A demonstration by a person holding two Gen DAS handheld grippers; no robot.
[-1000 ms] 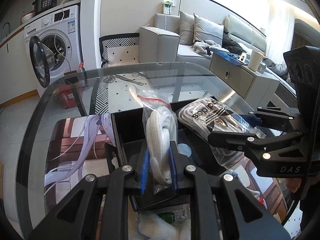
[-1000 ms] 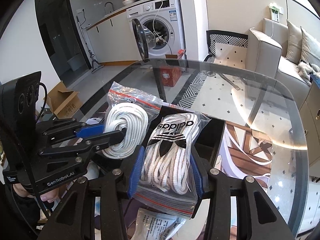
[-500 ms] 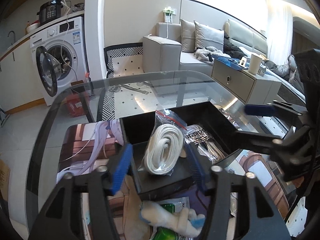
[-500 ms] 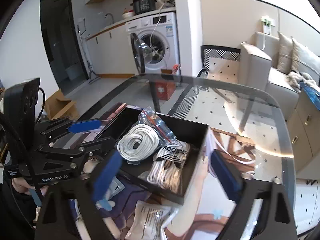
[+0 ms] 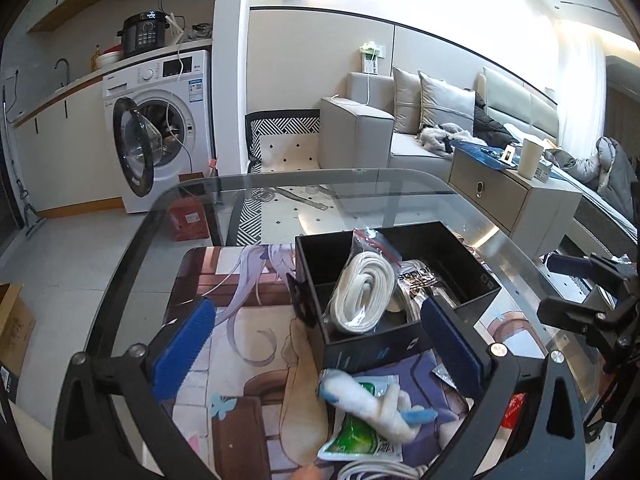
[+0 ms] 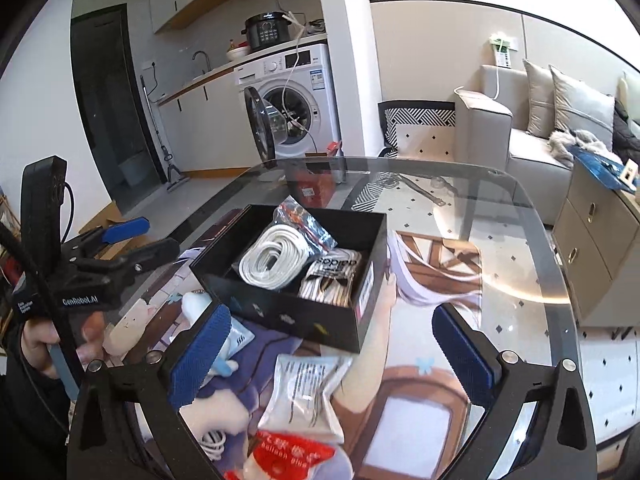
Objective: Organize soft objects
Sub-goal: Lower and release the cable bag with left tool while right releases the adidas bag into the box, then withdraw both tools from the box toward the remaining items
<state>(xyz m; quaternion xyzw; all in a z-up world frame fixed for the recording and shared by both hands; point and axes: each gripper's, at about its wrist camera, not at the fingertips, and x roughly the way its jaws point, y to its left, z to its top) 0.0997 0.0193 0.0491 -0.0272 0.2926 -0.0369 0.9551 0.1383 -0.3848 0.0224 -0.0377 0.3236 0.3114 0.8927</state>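
Left gripper (image 5: 320,340): jaws spread wide, nothing between them, held above the near edge of the black box (image 6: 280,312).
Small white plush toy (image 5: 376,400) lies on the printed mat (image 5: 240,360) just below the left gripper, partly over a green packet (image 5: 360,440). Risk: a pinch here could take both at once, or slip off the soft body.
Black box sits mid-bench on the glass bench (image 6: 520,208). Inside: bagged white cord coil (image 6: 270,258) leaning on the far wall, bagged laces (image 6: 334,280) beside it, touching. Risk: the coil's bag top stands above the rim; a further drop-in could tip it out or snag the zip edge.
Silver foil pouch (image 6: 308,388) and red packet (image 6: 288,456) lie loose near the right gripper (image 6: 328,356), jaws also spread, empty. Risk: slick foil may slide on the mat when nudged.
Bench edge near; items pushed outward could fall.
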